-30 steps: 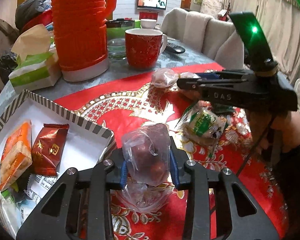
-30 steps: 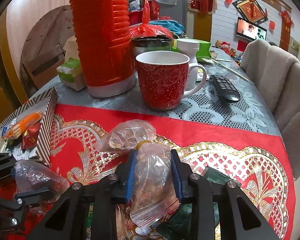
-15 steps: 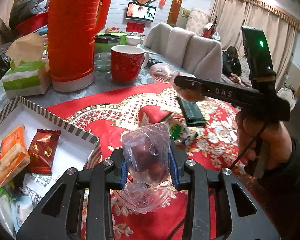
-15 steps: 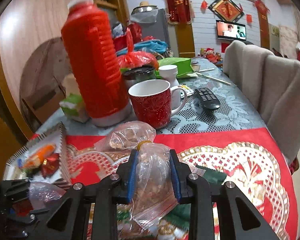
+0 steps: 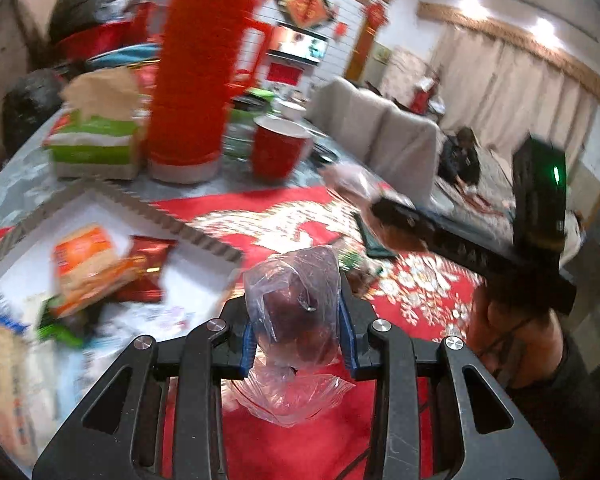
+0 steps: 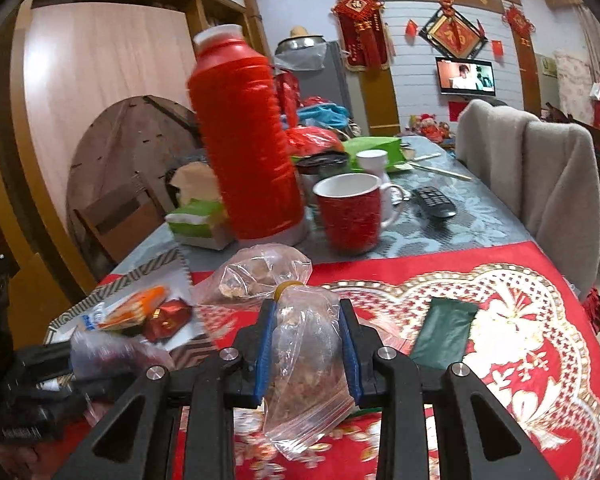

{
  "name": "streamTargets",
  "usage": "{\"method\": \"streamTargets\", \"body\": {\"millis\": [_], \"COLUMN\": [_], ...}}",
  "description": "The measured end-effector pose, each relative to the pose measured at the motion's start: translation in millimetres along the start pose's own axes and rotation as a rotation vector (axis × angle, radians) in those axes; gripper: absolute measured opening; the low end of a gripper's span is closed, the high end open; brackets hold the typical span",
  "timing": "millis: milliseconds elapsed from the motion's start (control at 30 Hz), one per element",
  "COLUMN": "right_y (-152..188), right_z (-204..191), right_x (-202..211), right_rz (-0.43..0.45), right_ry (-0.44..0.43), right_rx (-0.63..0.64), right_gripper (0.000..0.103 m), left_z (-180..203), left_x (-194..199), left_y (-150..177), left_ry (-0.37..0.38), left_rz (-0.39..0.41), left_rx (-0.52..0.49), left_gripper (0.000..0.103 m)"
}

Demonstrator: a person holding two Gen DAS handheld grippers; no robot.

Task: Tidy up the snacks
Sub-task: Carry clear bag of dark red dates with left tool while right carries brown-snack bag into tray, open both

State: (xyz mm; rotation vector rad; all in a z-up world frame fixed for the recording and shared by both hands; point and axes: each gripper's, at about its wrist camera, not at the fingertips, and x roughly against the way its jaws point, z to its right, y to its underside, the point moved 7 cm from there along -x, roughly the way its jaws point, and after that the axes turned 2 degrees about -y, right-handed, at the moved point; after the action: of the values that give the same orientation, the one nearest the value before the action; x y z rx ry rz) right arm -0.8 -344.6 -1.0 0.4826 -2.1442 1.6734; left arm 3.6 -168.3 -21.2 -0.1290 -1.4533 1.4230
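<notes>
Two clear snack bags are hanging above the red cloth (image 6: 540, 280): the left gripper (image 5: 296, 322) is clamping the bag of dark fruit (image 5: 296, 312), the right gripper (image 6: 306, 346) the zip bag of crumbly snacks (image 6: 308, 356). One striped box (image 5: 204, 236) is holding one orange packet (image 5: 84, 256) and one red packet (image 5: 148, 256).

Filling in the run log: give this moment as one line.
left gripper: shut on bag of red fruit | right gripper: shut on zip bag of brown snacks | both bags off the table | striped tray: holds packets
</notes>
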Motion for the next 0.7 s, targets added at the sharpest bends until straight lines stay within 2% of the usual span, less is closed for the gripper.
{"method": "streamTargets", "body": {"millis": [233, 367, 533, 700], "right_y": [2.0, 2.5, 6.2, 9.4], "right_z": [-42.9, -71.1, -120.0, -162.1], "right_x": [-8.4, -20.0, -44.2, -69.3], "right_rz": [0.001, -0.013, -0.042, -0.058], "right_ry": [-0.048, -0.088, -0.145, -0.173], "right_rx": [0.039, 0.066, 0.127, 0.162], "right_gripper": [0.029, 0.029, 0.029, 0.029], "left_z": [-78.2, -115.0, -145.6, -157.9], "left_x": [52.6, 66.2, 72.8, 74.0], "left_y": [-3.7, -0.9, 3.6, 8.4], "left_ry": [-0.135, -0.224, -0.37, -0.41], "left_rz": [0.076, 0.1, 0.114, 0.107], "left_rx": [0.198, 0.247, 0.243, 0.248], "left_gripper": [0.032, 0.032, 0.032, 0.032]}}
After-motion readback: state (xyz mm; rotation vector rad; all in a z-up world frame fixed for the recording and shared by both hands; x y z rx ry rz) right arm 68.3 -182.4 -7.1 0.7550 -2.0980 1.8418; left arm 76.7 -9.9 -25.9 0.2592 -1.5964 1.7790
